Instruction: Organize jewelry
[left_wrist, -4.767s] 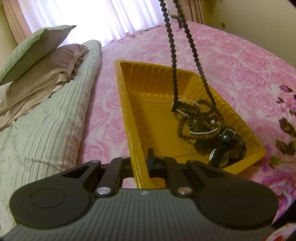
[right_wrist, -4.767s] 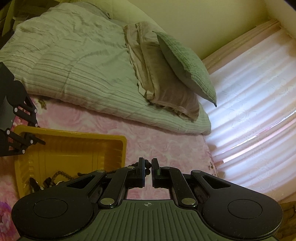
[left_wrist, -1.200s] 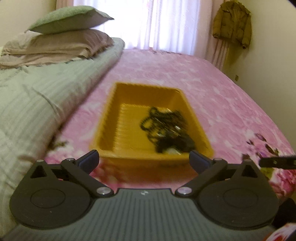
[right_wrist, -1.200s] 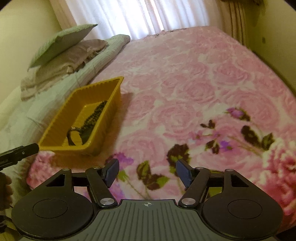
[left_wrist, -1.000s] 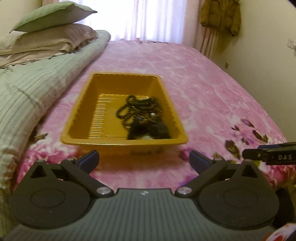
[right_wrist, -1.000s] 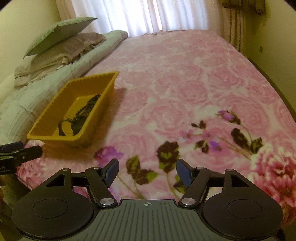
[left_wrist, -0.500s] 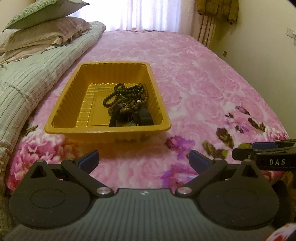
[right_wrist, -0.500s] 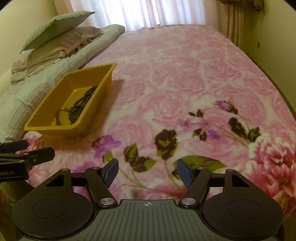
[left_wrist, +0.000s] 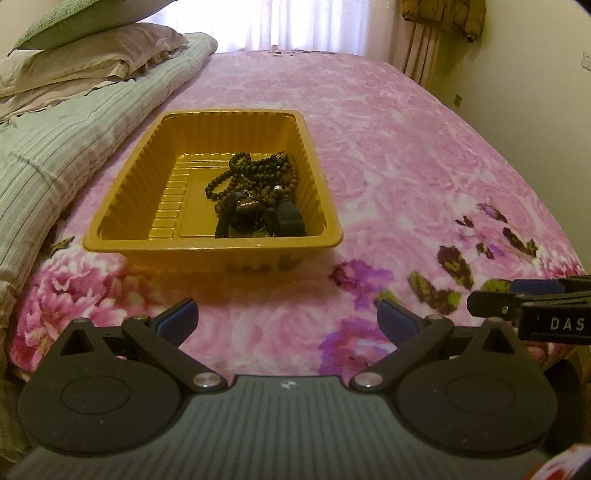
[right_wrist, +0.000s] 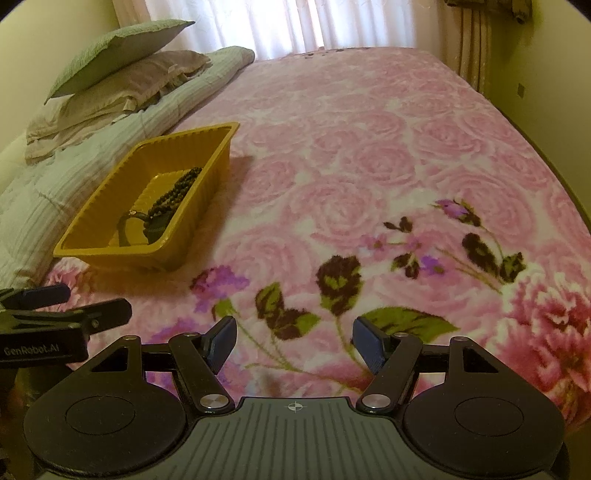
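The beads and watch (left_wrist: 255, 195) lie heaped against the right wall of the yellow tray (left_wrist: 110, 243) on the bed (left_wrist: 406, 155). The tray's long axis runs away from the left tool (left_wrist: 284, 317), which sits nearer, straight before it; the right tool (right_wrist: 291, 345) is off to the tray's right. Both tools stand apart, empty.

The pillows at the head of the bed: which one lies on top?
The green textured pillow lies on top, tilted; the beige pillow lies flat beneath it.
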